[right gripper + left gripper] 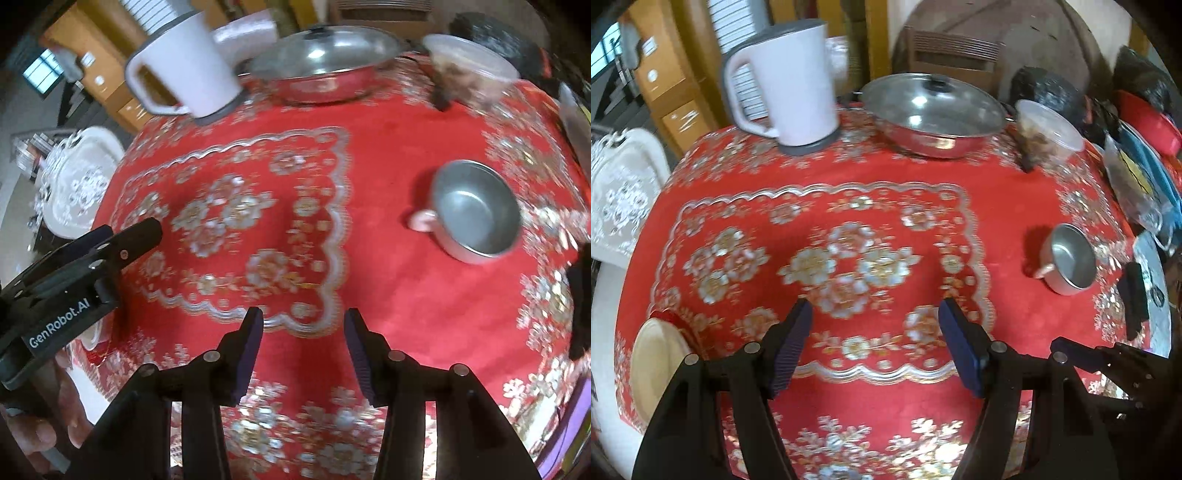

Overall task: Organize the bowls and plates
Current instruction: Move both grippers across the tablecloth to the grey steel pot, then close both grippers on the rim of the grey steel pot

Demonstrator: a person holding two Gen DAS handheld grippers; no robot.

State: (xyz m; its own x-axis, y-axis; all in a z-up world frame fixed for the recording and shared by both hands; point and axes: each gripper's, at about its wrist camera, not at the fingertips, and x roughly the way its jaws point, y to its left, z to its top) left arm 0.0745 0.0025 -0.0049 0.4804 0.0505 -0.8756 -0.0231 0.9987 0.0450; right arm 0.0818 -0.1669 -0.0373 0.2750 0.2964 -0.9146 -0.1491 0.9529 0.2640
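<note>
Left wrist view: the left gripper [875, 328] hangs above the red flowered tablecloth [1015, 295] with its fingers spread apart and nothing between them. A small steel bowl [1069, 258] with a pale handle lies on the cloth well off to the right of the fingers and farther ahead; its inside looks bare. A pale plate [657, 365] lies at the table's left edge, just beside the left finger's arm, partly hidden by it. At the far side stand a white kettle [790, 85], a lidded steel pan [934, 114] and a clear plastic tub [1047, 129] holding something brown that I cannot make out. Part of the other gripper shows at the lower right.

Right wrist view: the right gripper [303, 339] also has its fingers parted, gripping nothing, over the cloth. The steel bowl [476, 210] sits ahead and to the right of the fingers, apart from them, upright and empty. The left gripper [122, 240] reaches in from the left, held by a hand [44, 439] at the lower left. The kettle [184, 59], pan [321, 62] and tub [472, 70] line the far edge, blurred.
</note>
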